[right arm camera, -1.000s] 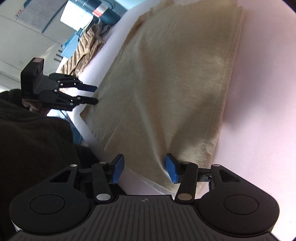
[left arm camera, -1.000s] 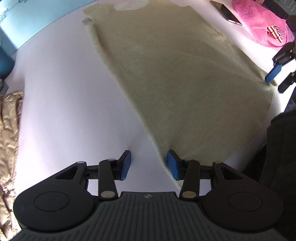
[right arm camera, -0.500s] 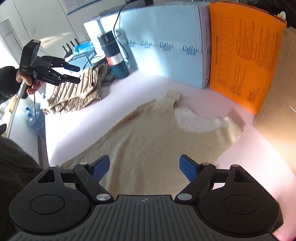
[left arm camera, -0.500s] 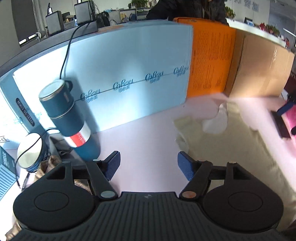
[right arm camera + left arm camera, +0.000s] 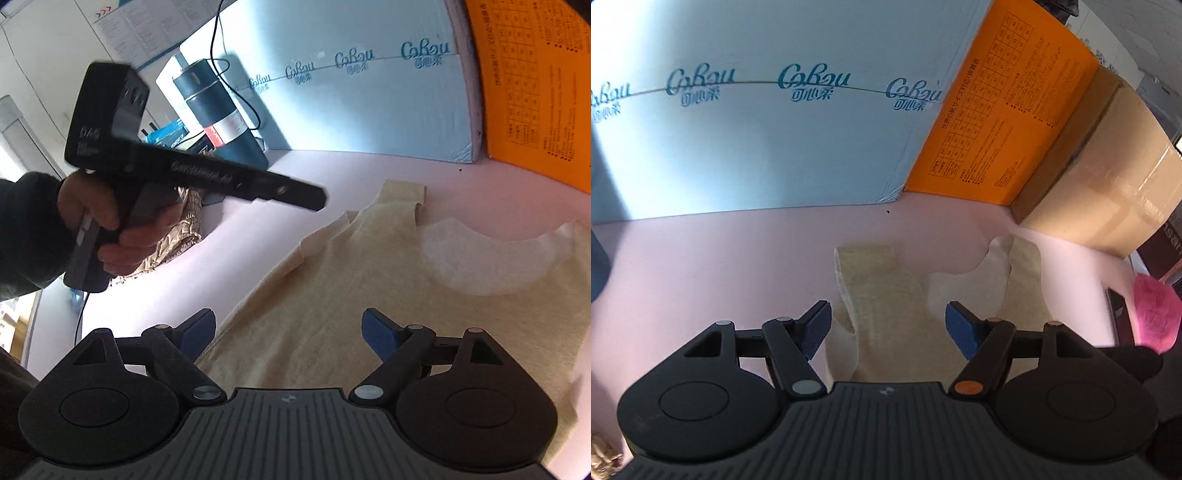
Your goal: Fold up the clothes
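A cream sleeveless knit top (image 5: 369, 295) lies flat on the pink table (image 5: 332, 173), neckline toward the boxes at the back. In the left wrist view its left shoulder strap (image 5: 871, 280) lies just beyond my open left gripper (image 5: 886, 328), which holds nothing. My right gripper (image 5: 290, 332) is open and empty above the top's body, below the neckline (image 5: 480, 258). The left gripper's body (image 5: 207, 177), held in a hand, shows in the right wrist view, above the table left of the top.
A light blue box (image 5: 757, 122), an orange box (image 5: 1001, 122) and a brown carton (image 5: 1108, 184) stand along the table's back. A teal thermos (image 5: 221, 114) and a crumpled beige striped garment (image 5: 177, 243) lie at the left. A pink bag (image 5: 1156, 317) is at the right.
Both grippers have moved from the top's hem to its shoulder end, with jaws wider open. The left gripper has swung right, over the left shoulder strap.
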Action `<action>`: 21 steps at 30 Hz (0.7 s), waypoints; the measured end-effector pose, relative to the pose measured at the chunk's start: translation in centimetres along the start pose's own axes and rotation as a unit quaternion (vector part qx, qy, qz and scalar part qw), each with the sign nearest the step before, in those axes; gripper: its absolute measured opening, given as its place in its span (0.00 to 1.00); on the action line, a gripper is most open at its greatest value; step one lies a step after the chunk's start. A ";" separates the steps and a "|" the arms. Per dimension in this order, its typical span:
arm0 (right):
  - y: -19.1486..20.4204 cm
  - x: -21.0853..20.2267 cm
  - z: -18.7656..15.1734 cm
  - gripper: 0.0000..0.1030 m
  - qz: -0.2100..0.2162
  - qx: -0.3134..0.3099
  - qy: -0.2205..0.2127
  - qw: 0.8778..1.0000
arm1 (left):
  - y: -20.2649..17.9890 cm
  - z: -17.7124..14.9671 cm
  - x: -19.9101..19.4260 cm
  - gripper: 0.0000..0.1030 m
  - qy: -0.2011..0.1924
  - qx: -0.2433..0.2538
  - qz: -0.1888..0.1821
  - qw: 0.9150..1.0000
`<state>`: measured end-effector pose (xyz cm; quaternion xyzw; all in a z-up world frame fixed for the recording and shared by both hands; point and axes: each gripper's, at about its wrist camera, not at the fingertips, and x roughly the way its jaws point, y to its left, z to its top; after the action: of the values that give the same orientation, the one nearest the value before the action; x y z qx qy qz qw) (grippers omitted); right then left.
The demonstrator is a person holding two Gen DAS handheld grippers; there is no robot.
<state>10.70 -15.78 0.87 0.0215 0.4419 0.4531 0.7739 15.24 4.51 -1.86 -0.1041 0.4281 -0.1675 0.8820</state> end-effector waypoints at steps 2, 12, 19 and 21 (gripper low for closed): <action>-0.3 1.3 -0.1 0.83 0.003 0.004 -0.002 1.000 | -0.2 0.7 1.5 0.64 0.003 0.001 -0.006 1.000; -2.1 1.9 0.0 0.84 -0.070 -0.041 -0.020 0.997 | 0.3 3.1 7.0 0.64 0.021 -0.009 0.005 1.000; -7.4 -2.2 1.0 0.87 -0.265 -0.011 -0.077 0.961 | 0.8 3.1 8.2 0.64 0.029 -0.015 0.034 0.999; -9.2 -3.1 1.3 0.87 -0.280 0.010 -0.082 0.957 | 0.9 3.1 8.5 0.65 0.027 -0.009 0.028 0.999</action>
<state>17.26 -22.96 -0.25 -0.0578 0.3700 0.2108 0.9030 22.78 2.18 -6.31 -0.0954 0.4558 -0.1412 0.8736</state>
